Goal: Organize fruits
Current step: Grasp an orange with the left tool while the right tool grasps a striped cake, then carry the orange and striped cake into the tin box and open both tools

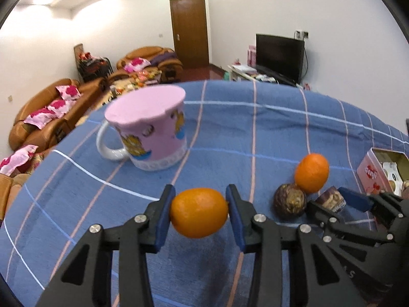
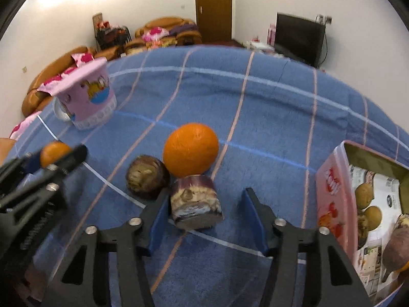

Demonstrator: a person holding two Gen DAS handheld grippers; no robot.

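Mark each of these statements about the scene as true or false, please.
1. The left gripper holds a small orange fruit. True.
2. The pink mug lies on its side. False: it stands upside down on the blue cloth.
3. The right gripper has the purple fruit piece between its fingers. True.
4. The pink box is closed. False: it is open, with things inside.
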